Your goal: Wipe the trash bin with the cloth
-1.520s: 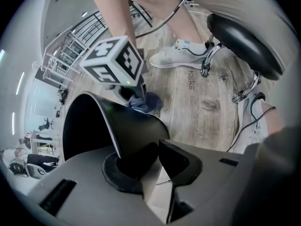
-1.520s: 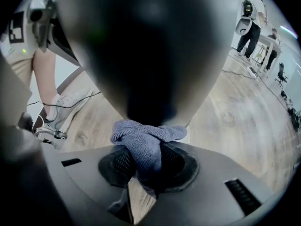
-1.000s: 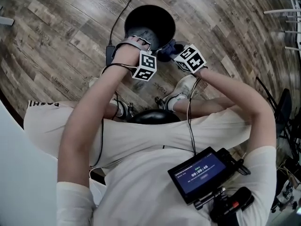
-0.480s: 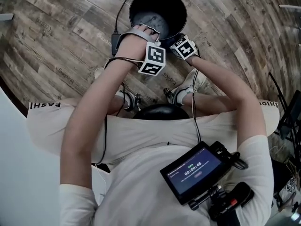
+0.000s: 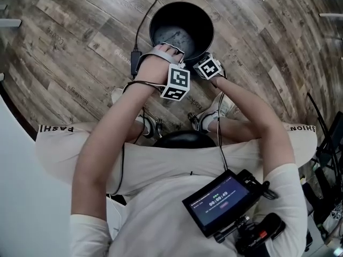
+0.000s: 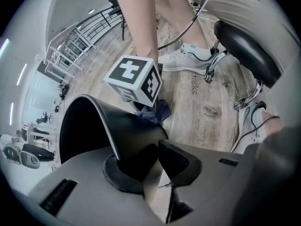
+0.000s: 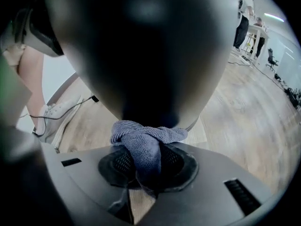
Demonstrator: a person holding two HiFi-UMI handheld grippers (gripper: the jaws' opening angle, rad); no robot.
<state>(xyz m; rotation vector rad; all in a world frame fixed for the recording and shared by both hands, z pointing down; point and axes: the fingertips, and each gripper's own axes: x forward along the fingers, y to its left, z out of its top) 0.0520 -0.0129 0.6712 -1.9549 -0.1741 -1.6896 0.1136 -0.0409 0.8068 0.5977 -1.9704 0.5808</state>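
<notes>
The black trash bin (image 5: 181, 28) stands upright on the wood floor at the top of the head view. My left gripper (image 5: 170, 49) is shut on its near rim; in the left gripper view the rim (image 6: 101, 121) runs between the pads (image 6: 123, 175). My right gripper (image 5: 203, 64) is low beside the bin's near right wall, shut on a bunched blue-grey cloth (image 7: 146, 147). In the right gripper view the cloth presses against the bin's dark outer wall (image 7: 141, 55). The left gripper view also shows the cloth (image 6: 159, 112) under the right gripper's marker cube (image 6: 134, 79).
A black stool seat (image 5: 182, 140) and the person's white shoes (image 5: 211, 111) lie just behind the bin. A black cable (image 5: 140, 25) with a small adapter (image 5: 135, 58) runs along the bin's left side. A monitor (image 5: 225, 199) hangs on the person's chest.
My right gripper has sunk with the cloth from the bin's rim down along its outer wall. My left gripper has kept its grip on the rim.
</notes>
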